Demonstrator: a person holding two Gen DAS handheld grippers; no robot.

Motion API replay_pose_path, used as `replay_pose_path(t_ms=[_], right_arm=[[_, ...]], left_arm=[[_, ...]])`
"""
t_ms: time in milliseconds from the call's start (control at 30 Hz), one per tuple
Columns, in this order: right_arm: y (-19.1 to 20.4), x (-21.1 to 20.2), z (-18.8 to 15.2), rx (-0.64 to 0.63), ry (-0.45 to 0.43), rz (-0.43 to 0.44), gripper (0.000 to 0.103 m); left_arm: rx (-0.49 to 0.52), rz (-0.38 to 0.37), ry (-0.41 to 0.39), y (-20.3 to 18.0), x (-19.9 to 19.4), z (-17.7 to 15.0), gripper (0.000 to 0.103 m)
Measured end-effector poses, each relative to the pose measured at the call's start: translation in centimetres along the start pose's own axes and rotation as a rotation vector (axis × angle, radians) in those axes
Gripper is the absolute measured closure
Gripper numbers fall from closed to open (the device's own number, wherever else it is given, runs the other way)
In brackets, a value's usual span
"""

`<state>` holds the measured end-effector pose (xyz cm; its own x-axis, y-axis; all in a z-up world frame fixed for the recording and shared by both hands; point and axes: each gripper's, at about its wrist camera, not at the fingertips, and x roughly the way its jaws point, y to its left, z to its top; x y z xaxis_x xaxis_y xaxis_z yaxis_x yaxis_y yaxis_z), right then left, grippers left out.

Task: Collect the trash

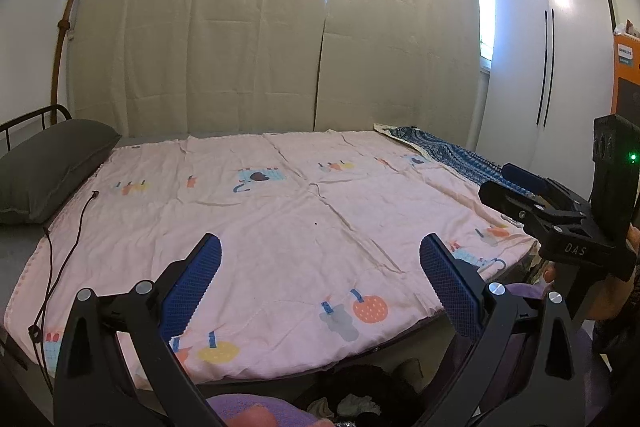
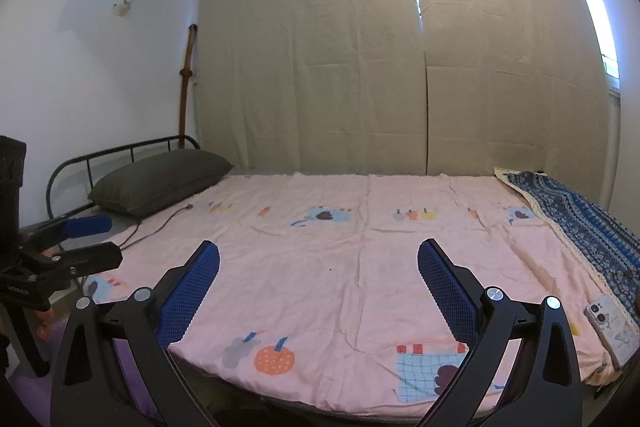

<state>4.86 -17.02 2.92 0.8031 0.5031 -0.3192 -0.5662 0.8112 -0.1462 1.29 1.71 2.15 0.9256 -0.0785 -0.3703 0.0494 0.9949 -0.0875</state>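
Pink quilt [image 1: 280, 227] on bed, left gripper [image 1: 320, 259] and right gripper [image 2: 319, 265] fingers released, nothing held

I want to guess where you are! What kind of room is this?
Most likely a bedroom. There is a bed with a pink patterned quilt, a dark grey pillow by the metal headboard, and a tall white wardrobe.
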Motion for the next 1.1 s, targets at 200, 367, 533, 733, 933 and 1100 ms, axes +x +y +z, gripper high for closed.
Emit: replay_pose_path(t_ms=[200,367,533,733,933,1100], right_arm=[[0.18,-0.06,-0.01,-0.007,0.001,0.008,0.007],[-0.06,0.01,0.03,0.0,0.003,0.006,0.007],[0.24,0.1,0.04,-0.016,0.004,0.004,0.007],[0.12,-0.06,0.02,-0.007,-0.003,-0.002,0.007],[0.18,-0.21,-0.05,-0.017,-0.008,-0.005,0.007],[-0.15,-0.18,-0.04,0.001,-0.006,-0.003,0.007]], left_arm=[[-0.02,-0.001,-0.001,0.34,-0.07,-0.02,0.006],[-0.037,-0.002,-0.006,0.72,-0.06,-0.02,0.006],[-0.039,-0.004,-0.007,0.7,-0.03,-0.08,0.006],[-0.03,-0.005,-0.016,0.46,-0.2,-0.1,0.006],[-0.041,-0.008,-0.016,0.58,-0.17,-0.07,0.006],[-0.045,-0.008,-0.017,0.59,-0.23,-0.02,0.006]])
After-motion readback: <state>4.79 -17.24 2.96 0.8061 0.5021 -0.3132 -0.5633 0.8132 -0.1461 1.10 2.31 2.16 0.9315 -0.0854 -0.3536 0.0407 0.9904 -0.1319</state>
